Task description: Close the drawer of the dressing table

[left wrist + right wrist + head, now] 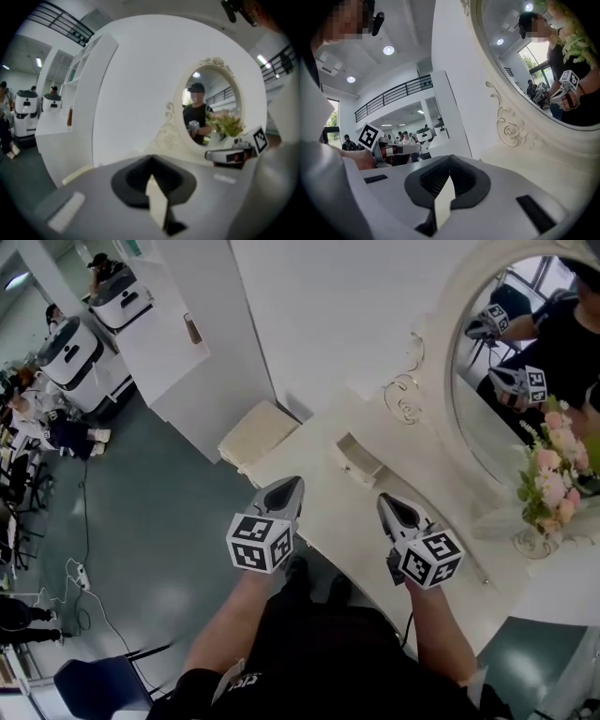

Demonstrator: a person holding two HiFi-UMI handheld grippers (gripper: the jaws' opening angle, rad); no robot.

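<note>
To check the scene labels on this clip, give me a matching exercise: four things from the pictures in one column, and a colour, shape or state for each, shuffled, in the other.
Column one:
1 drawer
2 flowers
3 mirror
4 left tool

Column two:
A shut, holding nothing
B standing open
C pink
D oval

Pairs: 1-B; 2-C; 3-D; 4-A

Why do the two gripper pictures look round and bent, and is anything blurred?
Both gripper views are wide-angle: dark rounded corners, bowed wall and mirror. Left gripper view: the near foreground is soft. Right gripper view: ceiling lamps shine bright, without washing anything out. Head view: straighter lines, even light.
</note>
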